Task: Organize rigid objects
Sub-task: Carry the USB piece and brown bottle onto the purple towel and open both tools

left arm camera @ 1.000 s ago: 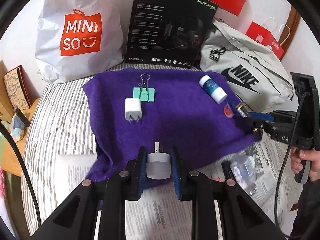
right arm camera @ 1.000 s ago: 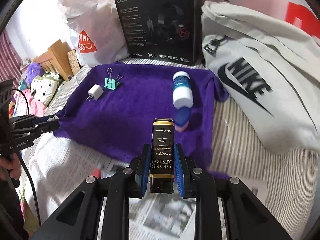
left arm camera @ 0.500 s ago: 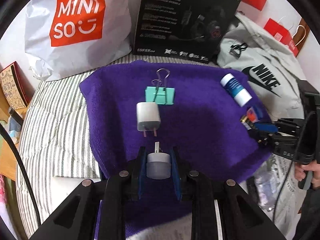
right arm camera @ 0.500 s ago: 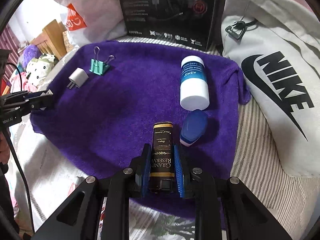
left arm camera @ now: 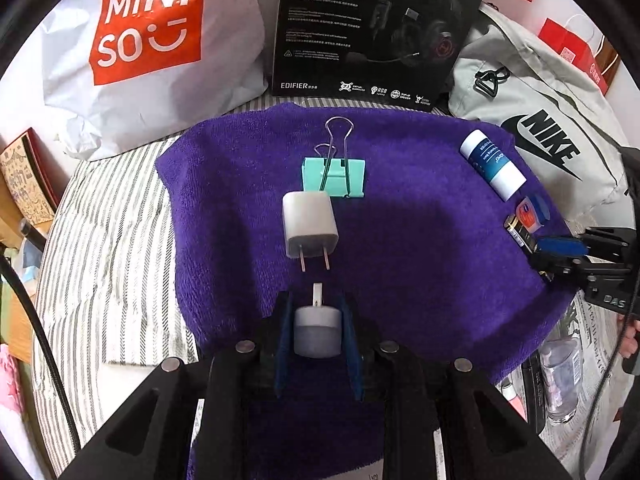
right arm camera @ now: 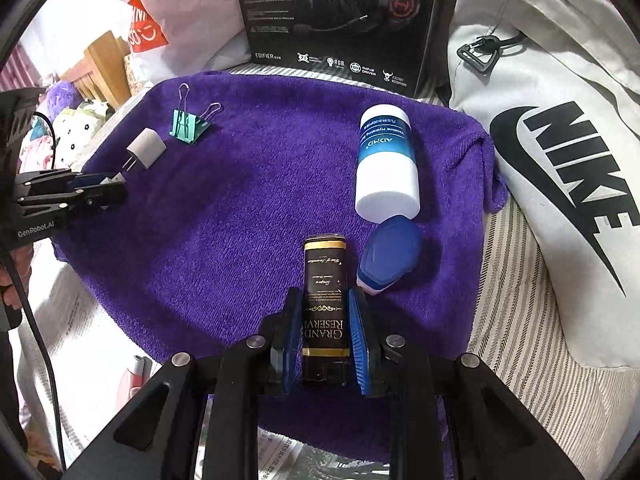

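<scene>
A purple towel (left arm camera: pixel 420 248) lies on the striped bed. On it are a white charger plug (left arm camera: pixel 309 226), a teal binder clip (left arm camera: pixel 334 178), a blue-and-white bottle (right arm camera: pixel 386 162) and a small blue-capped tube (right arm camera: pixel 390 258). My left gripper (left arm camera: pixel 318 316) is shut on a grey-white plug adapter (left arm camera: pixel 318 330), low over the towel just in front of the white charger. My right gripper (right arm camera: pixel 324 320) is shut on a black Grand Reserve box (right arm camera: pixel 324 296), low over the towel beside the blue-capped tube.
A Miniso bag (left arm camera: pixel 152 40), a black Edifier box (left arm camera: pixel 372 28) and a grey Nike bag (right arm camera: pixel 560 184) stand behind and right of the towel. Newspaper and a clear plastic item (left arm camera: pixel 560 376) lie near the towel's front edge. Wooden furniture (left arm camera: pixel 20 200) is at the left.
Both grippers have moved forward over the towel with their objects. The left one has come up close behind the white charger; the right one now sits beside the blue-capped tube.
</scene>
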A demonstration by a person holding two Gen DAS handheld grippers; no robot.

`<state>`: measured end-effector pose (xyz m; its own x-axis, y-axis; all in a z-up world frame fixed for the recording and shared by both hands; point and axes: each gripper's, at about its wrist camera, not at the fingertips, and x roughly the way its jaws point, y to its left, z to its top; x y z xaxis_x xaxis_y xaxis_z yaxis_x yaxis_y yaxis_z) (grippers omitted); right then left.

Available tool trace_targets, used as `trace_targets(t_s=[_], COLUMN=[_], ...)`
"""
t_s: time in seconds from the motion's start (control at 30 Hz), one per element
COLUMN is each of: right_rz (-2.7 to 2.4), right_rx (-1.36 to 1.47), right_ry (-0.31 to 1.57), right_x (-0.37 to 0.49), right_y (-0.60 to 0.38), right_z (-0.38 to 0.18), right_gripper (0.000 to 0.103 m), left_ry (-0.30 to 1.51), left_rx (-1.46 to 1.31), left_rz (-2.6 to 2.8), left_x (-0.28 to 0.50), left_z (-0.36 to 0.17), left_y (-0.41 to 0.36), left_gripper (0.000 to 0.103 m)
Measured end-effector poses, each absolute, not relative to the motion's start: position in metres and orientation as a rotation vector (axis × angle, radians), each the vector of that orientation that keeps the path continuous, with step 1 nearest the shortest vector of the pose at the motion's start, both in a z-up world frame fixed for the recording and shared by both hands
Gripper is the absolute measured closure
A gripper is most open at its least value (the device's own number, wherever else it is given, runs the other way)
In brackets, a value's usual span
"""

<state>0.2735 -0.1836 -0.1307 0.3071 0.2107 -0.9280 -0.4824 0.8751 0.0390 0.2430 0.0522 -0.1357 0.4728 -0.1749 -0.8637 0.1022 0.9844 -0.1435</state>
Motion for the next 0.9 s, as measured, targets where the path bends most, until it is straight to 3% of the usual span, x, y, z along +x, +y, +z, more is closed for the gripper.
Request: trace_targets(t_s=[0.07,0.13,0.47,0.9], right_rz=[0.459,0.446,0.457,0.474], right_rx=[-0.248,-0.231,-0.159,-0.114], right_ry=[1.189,1.180,1.085,1.140], right_x=[0.271,0.263,0.174,0.148], right_y=[-0.189,-0.195,-0.227,-0.218], right_z=[-0.128,-0.120,-0.068,-0.115], right_gripper=[0.078,0.078,0.065,0.065], left_ry=[1.067,1.076,0.989,1.084], left_rx=[-0.083,-0.077,-0.069,-0.124], left_rz=[-0.188,-0.193,-0.123,-0.238], left_x=[0.240,0.236,0.169,0.111], left_z=[-0.135,-0.134,-0.089,-0.113], left_y=[0.051,0.046,0.037,-0.008], left_gripper=[0.063,0.057,0.057,0.057])
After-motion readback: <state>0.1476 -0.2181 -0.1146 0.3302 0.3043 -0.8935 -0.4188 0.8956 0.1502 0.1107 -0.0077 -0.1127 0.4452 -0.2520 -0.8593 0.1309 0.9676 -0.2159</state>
